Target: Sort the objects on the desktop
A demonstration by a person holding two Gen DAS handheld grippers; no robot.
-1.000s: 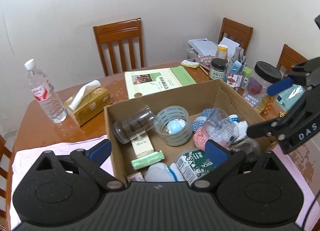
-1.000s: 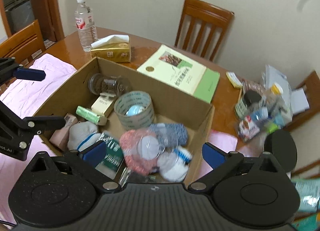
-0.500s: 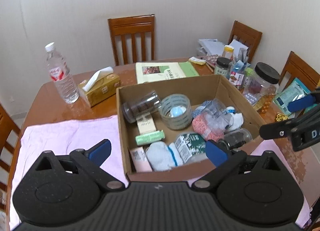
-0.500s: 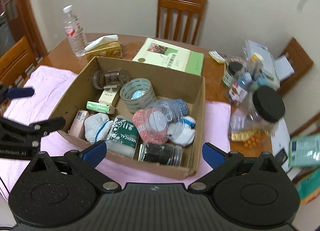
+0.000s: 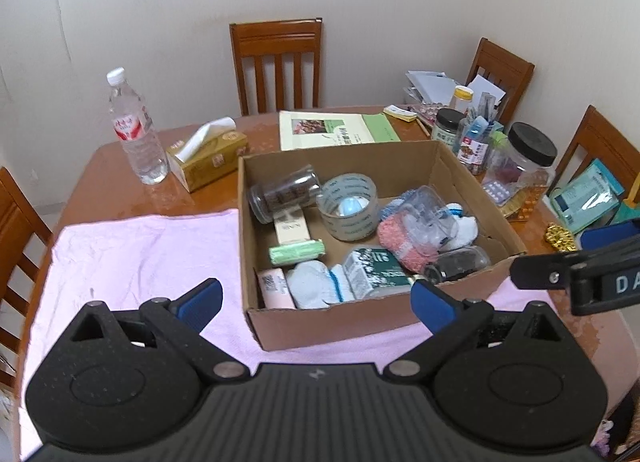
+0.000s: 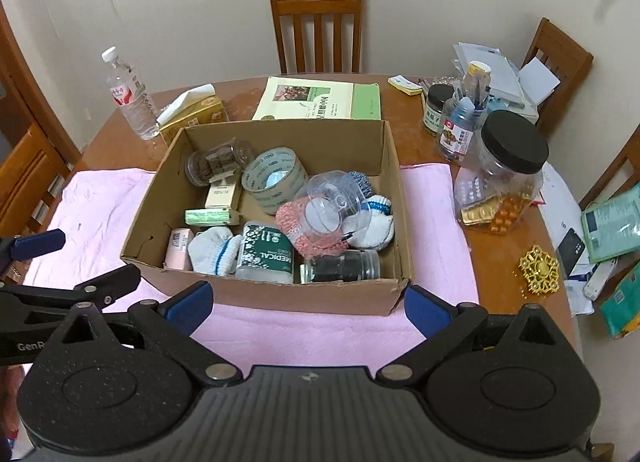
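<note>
An open cardboard box stands on a pink cloth. It holds a tape roll, glass jars, a clear plastic jar, socks, a green medical bottle and small boxes. My left gripper is open and empty, held back from the box's near wall. My right gripper is open and empty, also short of the near wall. Each gripper shows at the edge of the other's view.
A water bottle, a tissue box and a green book lie behind the box. Jars, a black-lidded pill jar, papers and packets crowd the right side. Wooden chairs ring the table.
Both grippers have pulled back and up from over the box, so the whole box and the cloth in front of it now show. Both stay open and empty.
</note>
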